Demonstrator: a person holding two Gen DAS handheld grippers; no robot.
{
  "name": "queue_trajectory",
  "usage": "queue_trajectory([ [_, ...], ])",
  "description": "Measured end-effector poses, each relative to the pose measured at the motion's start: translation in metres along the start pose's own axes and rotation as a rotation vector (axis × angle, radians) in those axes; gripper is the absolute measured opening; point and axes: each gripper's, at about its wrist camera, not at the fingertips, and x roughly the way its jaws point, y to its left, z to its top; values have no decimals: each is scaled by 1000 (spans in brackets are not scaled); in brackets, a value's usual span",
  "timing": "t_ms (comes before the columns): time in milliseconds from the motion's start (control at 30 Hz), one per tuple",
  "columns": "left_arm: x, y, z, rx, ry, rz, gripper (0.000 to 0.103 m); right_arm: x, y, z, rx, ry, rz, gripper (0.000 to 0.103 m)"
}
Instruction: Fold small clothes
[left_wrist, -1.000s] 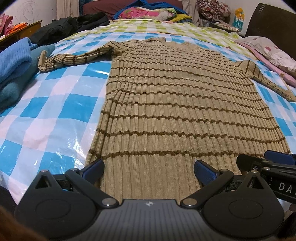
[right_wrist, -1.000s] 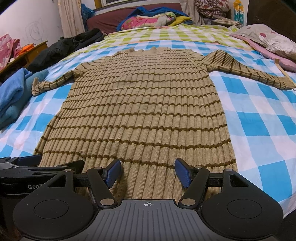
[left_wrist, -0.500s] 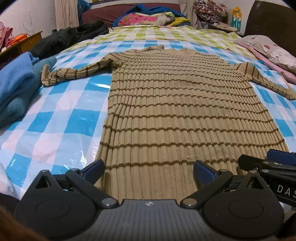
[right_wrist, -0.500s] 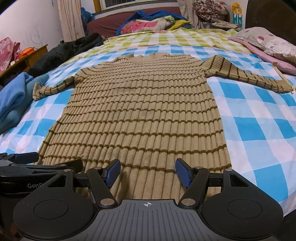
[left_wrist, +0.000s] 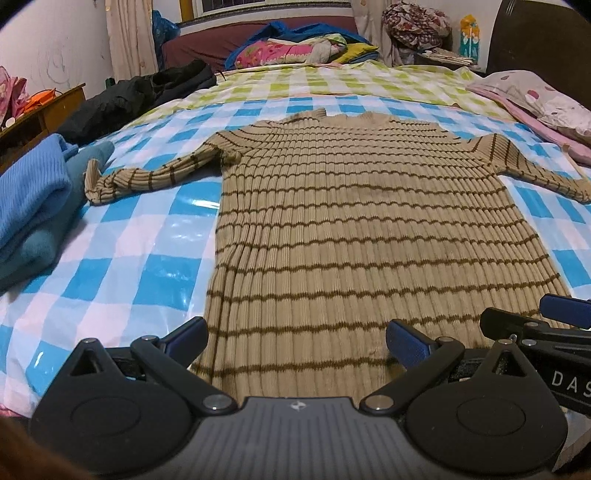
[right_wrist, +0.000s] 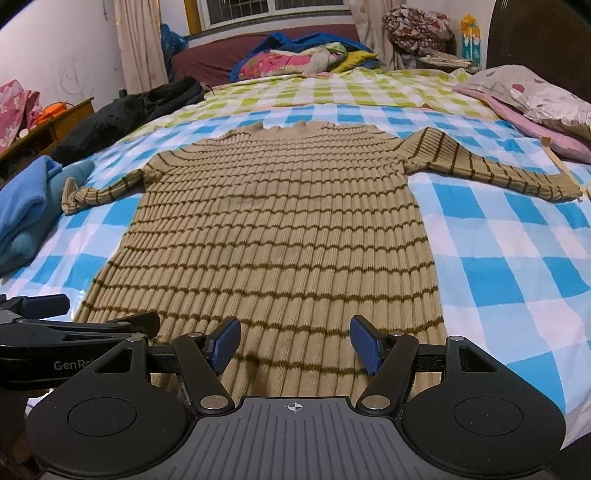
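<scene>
The right tongs (right_wrist: 293, 341) read "DAS" at the left view's lower right, and the left tongs (left_wrist: 295, 341) read "GenRo" at the right view's lower left. Both gaped wide and empty over the hem of the striped sweater (left_wrist: 362, 229), spread flat mid-frame on the checked bed (left_wrist: 122, 236). Blue folded clothes (left_wrist: 33, 199) lay at left, a pillow (right_wrist: 532, 99) at upper right.

The tan ribbed sweater (left_wrist: 362, 236) with thin dark brown stripes is lying flat and face-up, spread out lengthwise on the blue-and-white checked sheet (left_wrist: 122, 258). Its hem is sitting nearest the cameras, its collar pointing away. The left sleeve (left_wrist: 147, 179) is stretching out sideways with its cuff bunching up, while the right sleeve (right_wrist: 491, 166) is reaching out straight the other way.
</scene>
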Motion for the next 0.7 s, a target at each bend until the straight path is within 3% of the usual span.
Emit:
queue_trajectory([
  [700, 12, -20, 28, 29, -16, 26, 103, 11, -17, 21, 33, -33, -4, 66],
])
